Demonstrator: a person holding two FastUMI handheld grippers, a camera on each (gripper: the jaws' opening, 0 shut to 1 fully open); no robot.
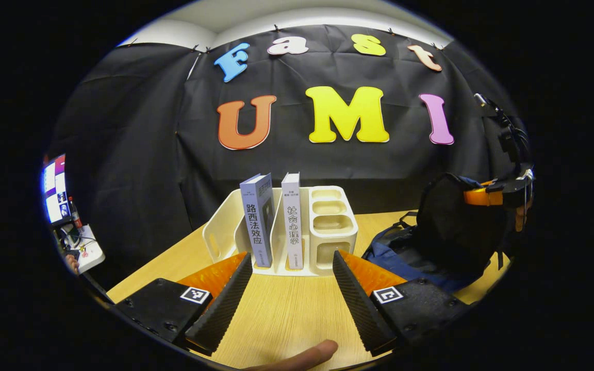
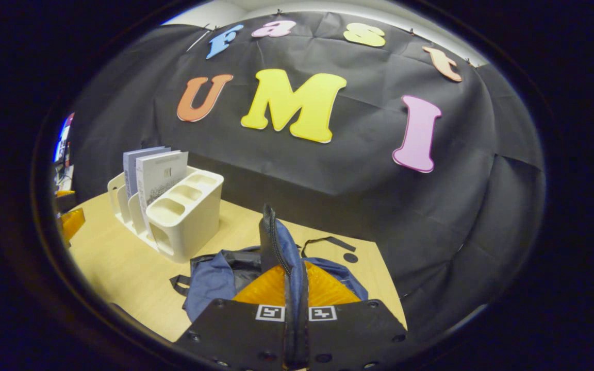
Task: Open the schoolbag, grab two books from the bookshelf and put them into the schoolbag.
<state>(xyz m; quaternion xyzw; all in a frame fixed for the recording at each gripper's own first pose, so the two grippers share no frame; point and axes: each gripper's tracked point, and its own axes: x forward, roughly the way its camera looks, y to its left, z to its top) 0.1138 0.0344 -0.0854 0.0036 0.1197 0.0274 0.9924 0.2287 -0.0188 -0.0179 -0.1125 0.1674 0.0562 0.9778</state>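
Left gripper (image 1: pixel 292 288): fingers spread wide, nothing between them, aimed across the pale wooden tabletop (image 1: pixel 281 314) at the white plastic desktop bookshelf with cup-like compartments (image 1: pixel 328 221) at twelve o'clock. Stood upright in its slots, spines forward: a thick grey-blue paperback book (image 1: pixel 258 221) and, just beside it at its three o'clock, a slimmer pale grey paperback book (image 1: pixel 292 221). Judged stiff enough while closed, moderately heavy, with smooth covers likely to slip; best taken across the spine near mid-height, one book at a time, and drawn straight out of the slot. At the same view's three o'clock, a dark blue soft fabric schoolbag (image 1: pixel 431 242), slumped on the table near the shelf.

Right gripper (image 2: pixel 295 304): fingers pressed together on a raised edge of the schoolbag (image 2: pixel 214 281), along the zipper (image 2: pixel 276 242), with the cloth standing up between them. Bag judged light, limp and prone to collapse, so the mouth probably needed holding open. Bookshelf (image 2: pixel 183 216) at ten o'clock in the right gripper view, apart from the bag. Extent of the opening not discernible.
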